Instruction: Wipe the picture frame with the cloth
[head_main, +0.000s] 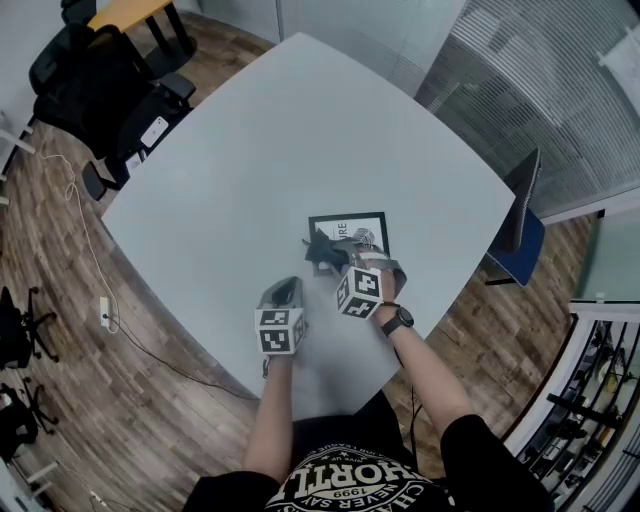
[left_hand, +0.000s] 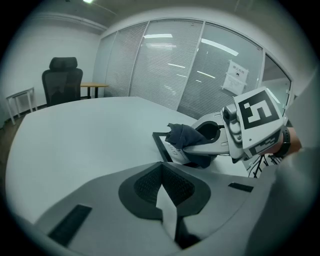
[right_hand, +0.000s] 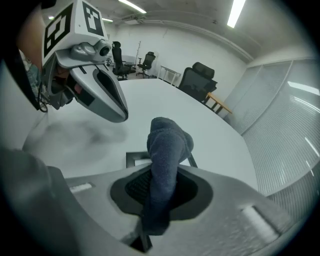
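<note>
Left gripper (head_main: 287, 287) and right gripper (head_main: 331, 256): grey moulded shells, each fitted with a white cube bearing black square markers. Right wrist: black watch (head_main: 397, 321). Black short-sleeved T-shirt (head_main: 350, 482), white arched lettering.

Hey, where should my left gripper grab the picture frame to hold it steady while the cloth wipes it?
Probably the far left corner of the picture frame's black border, coming in from the left. It lies flat on the table, so only its thin rim offers a grip. The cloth in the right gripper covers the near edge.
</note>
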